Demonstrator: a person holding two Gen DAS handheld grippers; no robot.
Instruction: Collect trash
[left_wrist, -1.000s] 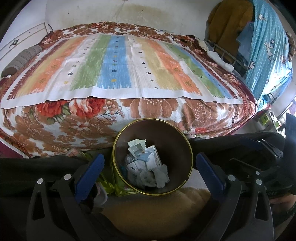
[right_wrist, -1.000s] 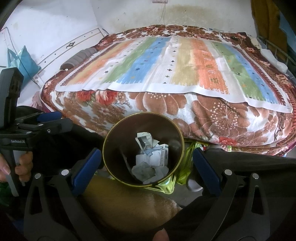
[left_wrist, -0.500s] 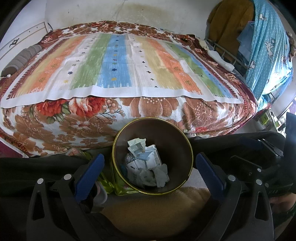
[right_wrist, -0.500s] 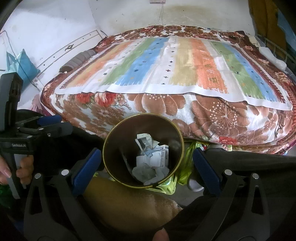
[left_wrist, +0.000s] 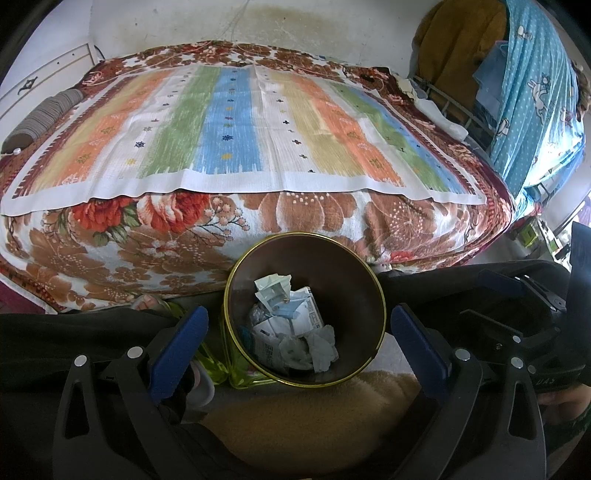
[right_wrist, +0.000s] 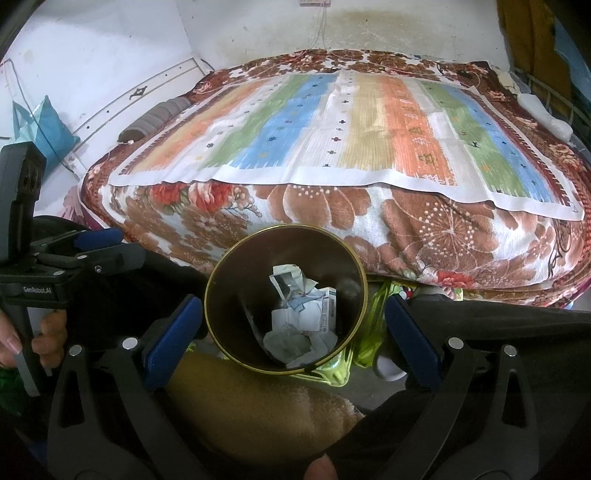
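Note:
A round dark bin with a gold rim (left_wrist: 369, 275) (right_wrist: 218, 273) stands on the floor at the foot of a bed. Inside lies crumpled paper trash (left_wrist: 291, 325) (right_wrist: 303, 321), white tissues and printed packets. My left gripper (left_wrist: 299, 332) hovers above the bin, open, its blue pads on either side of the rim with nothing between them. My right gripper (right_wrist: 293, 325) hangs over the same bin, also open and holding nothing. The right wrist view shows the left gripper (right_wrist: 92, 243) from the side, held by a hand (right_wrist: 48, 339).
A bed (left_wrist: 258, 229) with a floral blanket and a striped cloth (left_wrist: 236, 133) fills the space behind the bin. A yellow-green plastic bag (right_wrist: 369, 328) lies beside the bin. Tan fuzzy fabric (left_wrist: 314, 417) is below it. Blue cloth (left_wrist: 535, 92) hangs at right.
The right wrist view has shifted slightly, so the bed sits lower and the wall shows more. The bin, the trash and both open grippers stay as they were.

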